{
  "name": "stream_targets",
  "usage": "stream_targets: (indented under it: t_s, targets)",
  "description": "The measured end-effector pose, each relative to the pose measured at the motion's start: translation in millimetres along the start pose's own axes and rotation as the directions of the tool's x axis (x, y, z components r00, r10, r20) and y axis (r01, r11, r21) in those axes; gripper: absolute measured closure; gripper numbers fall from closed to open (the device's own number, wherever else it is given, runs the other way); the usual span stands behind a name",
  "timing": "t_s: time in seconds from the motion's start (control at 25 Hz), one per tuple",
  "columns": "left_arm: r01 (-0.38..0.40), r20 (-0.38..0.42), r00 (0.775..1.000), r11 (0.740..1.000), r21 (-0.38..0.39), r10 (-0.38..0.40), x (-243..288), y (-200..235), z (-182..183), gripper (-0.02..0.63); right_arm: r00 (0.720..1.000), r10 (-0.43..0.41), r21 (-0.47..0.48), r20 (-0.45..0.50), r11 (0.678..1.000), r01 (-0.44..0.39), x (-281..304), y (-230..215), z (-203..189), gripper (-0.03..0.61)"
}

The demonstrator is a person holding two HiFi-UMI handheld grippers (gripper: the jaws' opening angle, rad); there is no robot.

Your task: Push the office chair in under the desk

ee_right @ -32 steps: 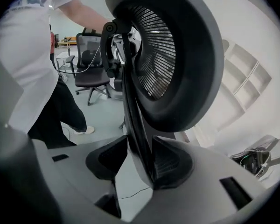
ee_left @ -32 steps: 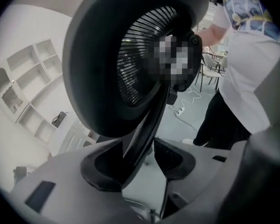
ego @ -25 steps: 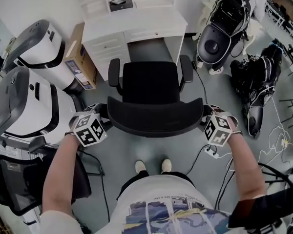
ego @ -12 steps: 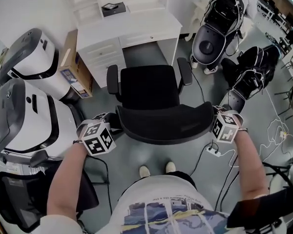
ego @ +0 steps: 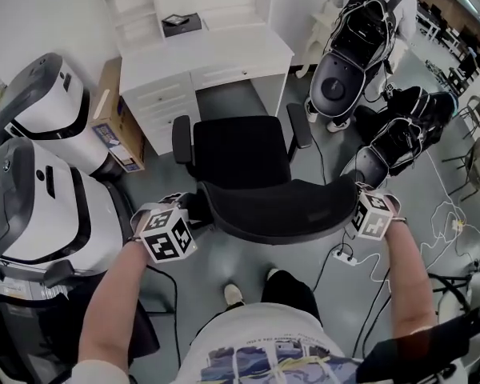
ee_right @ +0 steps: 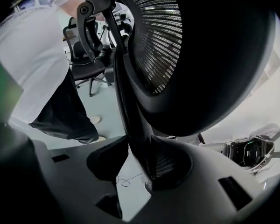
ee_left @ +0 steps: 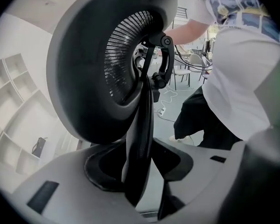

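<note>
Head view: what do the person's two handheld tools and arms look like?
Left tool and right tool each carry a white cube printed with black square markers; their jaws are pale grey moulded plastic. The person wears a white printed T-shirt, forearms bare.

Bright indoor scene through three wide-angle lenses.
The head view is evenly lit by soft overhead light, with only faint shadows on the grey floor (ego: 218,261) and straight lines bowing toward the edges. Both gripper views sit inside black rounded corners; the chair (ee_left: 84,78), close to each lens, is dark and soft, and the white shelves (ee_left: 11,92) look washed out.
</note>
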State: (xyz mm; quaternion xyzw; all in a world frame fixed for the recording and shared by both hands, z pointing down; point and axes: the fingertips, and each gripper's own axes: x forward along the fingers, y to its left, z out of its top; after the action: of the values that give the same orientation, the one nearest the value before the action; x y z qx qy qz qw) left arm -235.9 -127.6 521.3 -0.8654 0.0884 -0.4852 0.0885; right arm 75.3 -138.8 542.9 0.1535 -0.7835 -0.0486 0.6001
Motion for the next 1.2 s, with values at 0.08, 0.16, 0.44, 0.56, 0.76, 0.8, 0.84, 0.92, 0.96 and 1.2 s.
stream_targets:
  t_s: [0.08,0.16,0.44,0.56,0.76,0.8,0.84,0.92,0.96,1.2]
  targets:
    - [0.001,-0.005,1.000,1.000,-0.002,-0.001,4.5,7.7,1.5,0.431,1.000,0.003,-0.002,-0.001,1.000,-0.003,2.2,-8.4,-1.7,0.413]
    - [0.002,-0.014,1.000,1.000,-0.002,-0.002,11.0,16.4,2.7,0.436,1.000,-0.009,-0.019,0.013,1.000,0.010,5.7,-21.0,-2.7,0.413]
    - [0.015,-0.027,1.000,1.000,-0.018,-0.015,32.5,50.6,15.0,0.453,0.999,0.005,-0.062,0.039,0.998,-0.003,18.8,-73.9,-12.9,0.414]
    - [0.010,-0.029,1.000,0.999,-0.039,-0.011,45.2,65.0,29.2,0.453,0.999,0.016,-0.081,0.036,0.997,-0.013,21.1,-100.3,-26.9,0.416]
    - [-0.005,-0.041,0.999,0.998,-0.062,0.003,65.3,92.0,46.0,0.457,0.999,0.014,-0.099,0.050,0.995,-0.009,31.1,-142.3,-44.0,0.413]
    - [-0.008,-0.043,0.999,0.998,-0.067,0.005,68.4,97.1,48.4,0.459,0.998,0.017,-0.100,0.057,0.995,-0.011,31.8,-149.9,-43.7,0.413]
    - [-0.011,-0.046,0.999,0.997,-0.073,0.008,71.3,102.3,50.5,0.457,0.998,0.018,-0.106,0.060,0.994,-0.012,33.3,-157.8,-45.3,0.413]
    - [-0.016,-0.049,0.999,0.997,-0.082,0.012,76.6,113.2,54.5,0.459,0.998,0.022,-0.123,0.058,0.992,-0.015,36.5,-173.2,-50.7,0.411]
    - [-0.017,-0.051,0.999,0.996,-0.086,0.013,79.0,118.7,56.5,0.459,0.998,0.025,-0.130,0.058,0.991,-0.017,37.5,-180.0,-52.5,0.411]
    - [-0.028,-0.061,0.998,0.994,-0.109,0.021,94.7,149.4,67.4,0.459,0.997,0.032,-0.159,0.073,0.987,-0.020,45.0,-220.8,-60.2,0.411]
